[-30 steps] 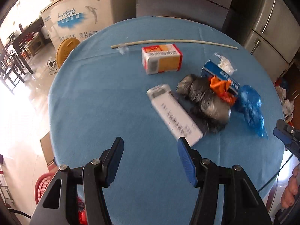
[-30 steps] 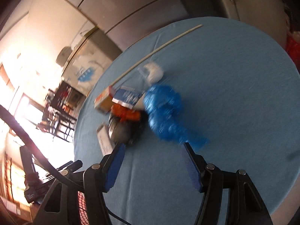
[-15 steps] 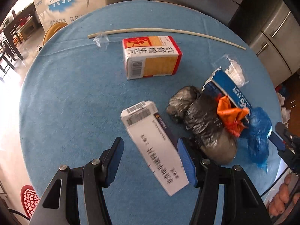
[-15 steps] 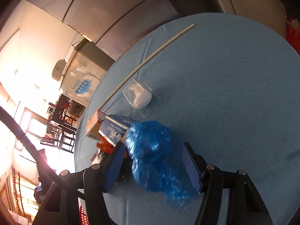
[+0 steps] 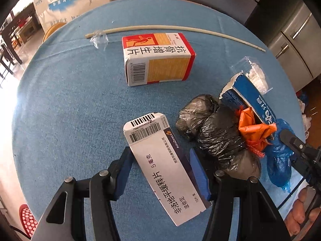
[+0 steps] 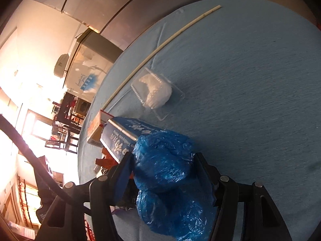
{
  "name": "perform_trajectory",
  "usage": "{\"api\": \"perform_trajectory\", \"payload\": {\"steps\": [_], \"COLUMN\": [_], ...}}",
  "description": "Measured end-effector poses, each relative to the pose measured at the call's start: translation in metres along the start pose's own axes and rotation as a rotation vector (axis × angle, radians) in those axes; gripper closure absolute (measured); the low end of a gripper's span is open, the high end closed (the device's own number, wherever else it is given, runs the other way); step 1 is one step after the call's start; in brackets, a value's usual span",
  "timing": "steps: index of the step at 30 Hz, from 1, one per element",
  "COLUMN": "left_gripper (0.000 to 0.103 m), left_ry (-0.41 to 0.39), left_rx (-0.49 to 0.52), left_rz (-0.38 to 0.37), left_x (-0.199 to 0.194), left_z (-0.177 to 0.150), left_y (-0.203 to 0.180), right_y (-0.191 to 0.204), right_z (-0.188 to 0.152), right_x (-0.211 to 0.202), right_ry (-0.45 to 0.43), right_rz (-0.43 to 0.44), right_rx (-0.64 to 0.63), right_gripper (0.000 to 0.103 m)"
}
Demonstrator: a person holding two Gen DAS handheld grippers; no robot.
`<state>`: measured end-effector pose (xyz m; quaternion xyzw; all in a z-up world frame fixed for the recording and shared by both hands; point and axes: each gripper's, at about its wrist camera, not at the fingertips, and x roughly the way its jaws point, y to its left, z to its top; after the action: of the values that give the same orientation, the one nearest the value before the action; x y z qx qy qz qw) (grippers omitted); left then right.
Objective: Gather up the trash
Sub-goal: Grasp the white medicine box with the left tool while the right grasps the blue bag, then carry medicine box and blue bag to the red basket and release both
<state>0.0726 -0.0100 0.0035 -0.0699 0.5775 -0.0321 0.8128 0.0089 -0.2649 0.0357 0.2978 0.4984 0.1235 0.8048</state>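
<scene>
Trash lies on a round blue table [image 5: 70,110]. My left gripper [image 5: 161,156] is open, its fingers on either side of a long white medicine box [image 5: 160,160] that lies flat. My right gripper [image 6: 163,160] is open around a crumpled blue plastic bag [image 6: 164,168], which also shows in the left wrist view [image 5: 278,160]. Beside them lie a black plastic bag [image 5: 216,138], an orange wrapper [image 5: 252,128] and a blue toothpaste box [image 5: 250,102], also in the right wrist view [image 6: 120,136].
A red-and-orange carton [image 5: 158,58], a long white stick [image 5: 170,29], a scrap of clear film [image 5: 98,40] and a clear pack with white contents [image 6: 156,92] lie farther back. Steel cabinets [image 5: 291,36] stand behind the table. A red basket [image 5: 28,219] is on the floor.
Both grippers moved forward and down. The white box now lies between my left fingers, and the blue bag now sits between my right fingers. Both stay open.
</scene>
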Motion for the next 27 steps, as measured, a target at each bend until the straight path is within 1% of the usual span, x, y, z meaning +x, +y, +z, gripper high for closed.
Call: {"api": "perform_trajectory", "payload": {"steps": [4,12,15,21,27], "left_gripper": [0.046,0.048,0.048,0.053,0.053], "left_ry": [-0.013,-0.015,-0.012,-0.018,-0.031], "left_rx": [0.007,0.025,0.032,0.026,0.028], "left_rz": [-0.011,-0.012,-0.004,0.008,0.018], "left_x": [-0.002,-0.018,-0.025,-0.038,-0.049], "left_z": [-0.003,-0.031,-0.045,-0.072,-0.097], "left_y": [0.002,0.016,0.023,0.035,0.045], "right_y": [0.005,0.01,0.013,0.022,0.043], "right_z": [-0.006,-0.022,-0.031,-0.053,-0.077], "right_x": [-0.003,-0.025,-0.036,-0.053,-0.05], "right_ry": [-0.007,-0.023,-0.029,-0.023,0.007], "right_rz": [-0.013,-0.015,-0.006,0.022,0.05], "right_rx": [-0.019,-0.041,-0.052,-0.085,-0.137], "right_gripper": [0.043,0.043,0.043,0.043,0.043]}}
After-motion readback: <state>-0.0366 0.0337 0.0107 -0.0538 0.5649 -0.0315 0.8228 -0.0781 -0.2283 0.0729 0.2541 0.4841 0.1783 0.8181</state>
